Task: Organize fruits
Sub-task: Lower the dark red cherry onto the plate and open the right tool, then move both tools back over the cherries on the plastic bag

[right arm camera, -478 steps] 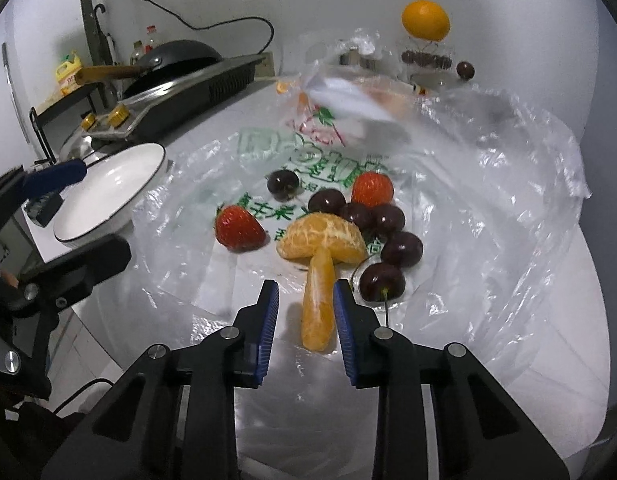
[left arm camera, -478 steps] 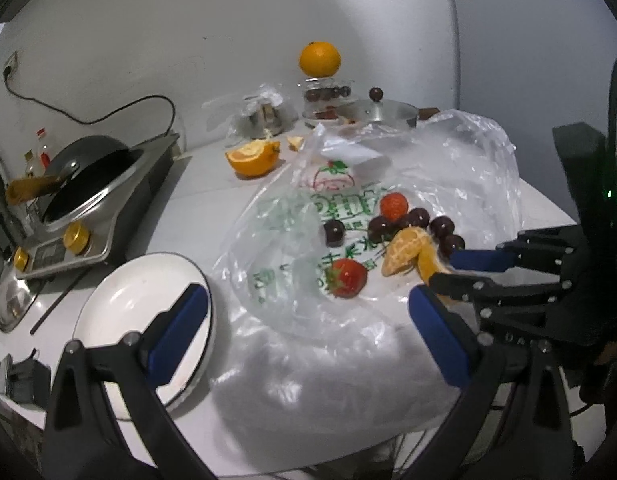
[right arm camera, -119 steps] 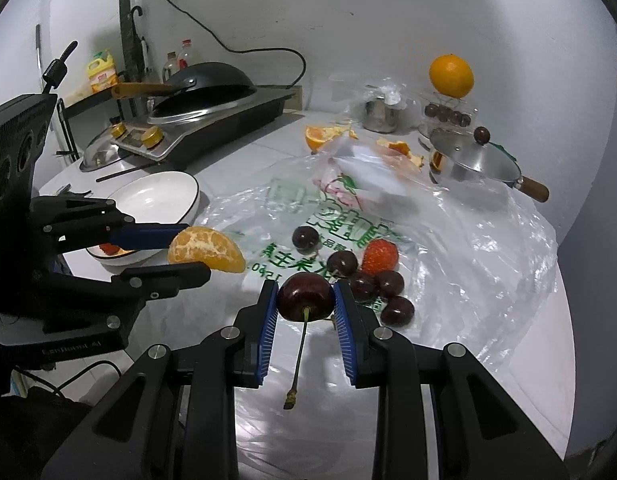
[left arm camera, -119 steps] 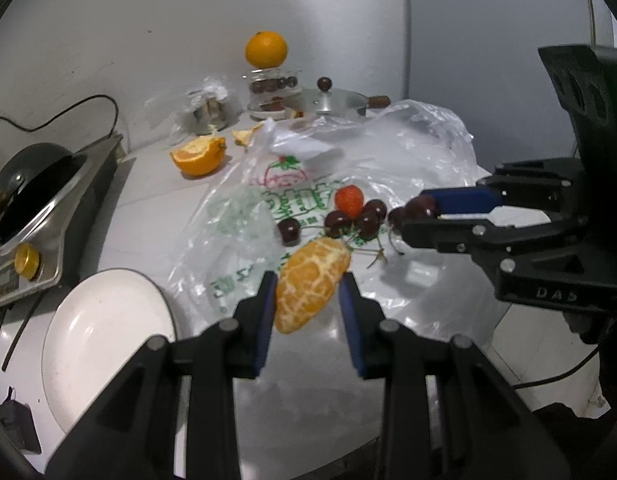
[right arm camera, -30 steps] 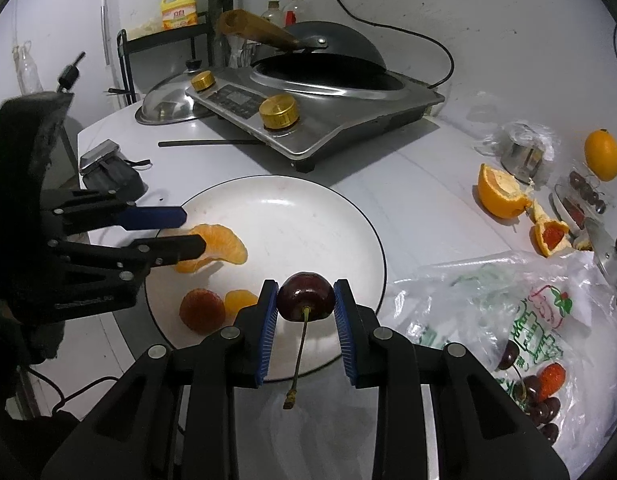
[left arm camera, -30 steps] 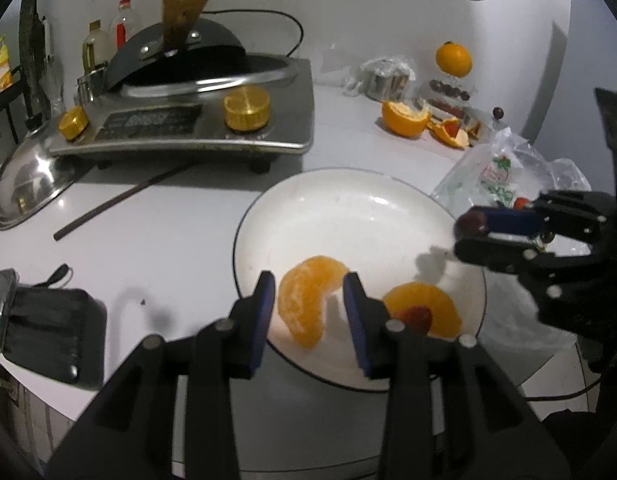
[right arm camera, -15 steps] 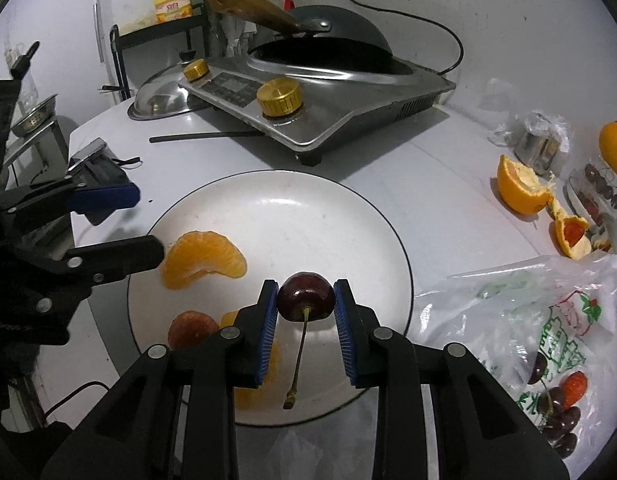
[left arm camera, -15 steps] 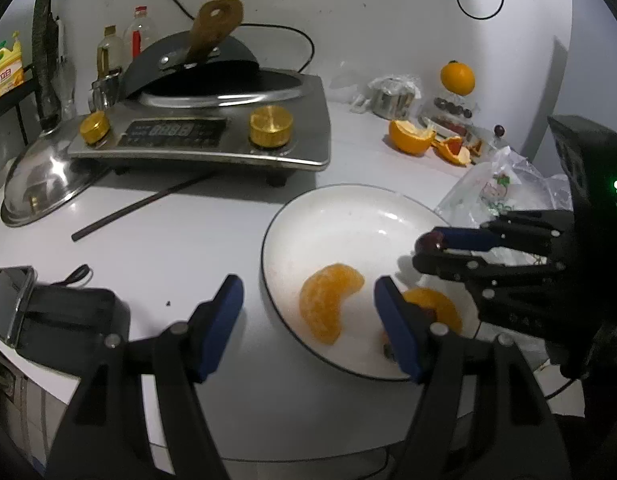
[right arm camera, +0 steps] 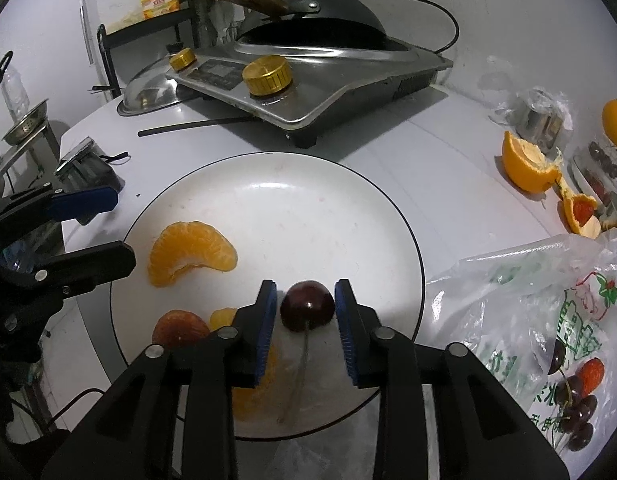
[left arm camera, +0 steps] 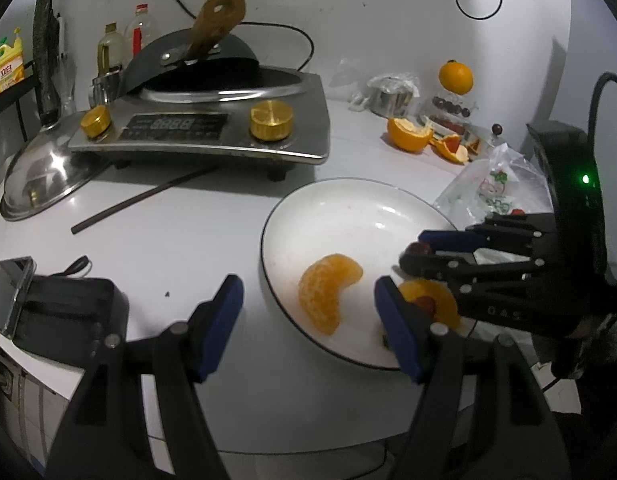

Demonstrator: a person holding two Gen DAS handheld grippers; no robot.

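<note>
We note right gripper (right arm camera: 306,308) over plate (right arm camera: 268,184), near edge; jaws just opening, cherry (right arm camera: 307,311) between pads, gaps either side. Left gripper (left arm camera: 308,304) wide, empty, straddling plate's left rim. Orange segment (right arm camera: 190,252) lies left of plate centre.

We count one round white plate (right arm camera: 348,184) holding two peeled orange mandarin pieces (right arm camera: 190,252), one red strawberry (right arm camera: 179,330) and one dark red cherry (right arm camera: 307,307). We see one clear plastic bag (right arm camera: 520,280), two gold stove knobs (right arm camera: 267,74) and one whole orange (left arm camera: 455,77); the bagged cherries are too clustered for us to count.
</note>
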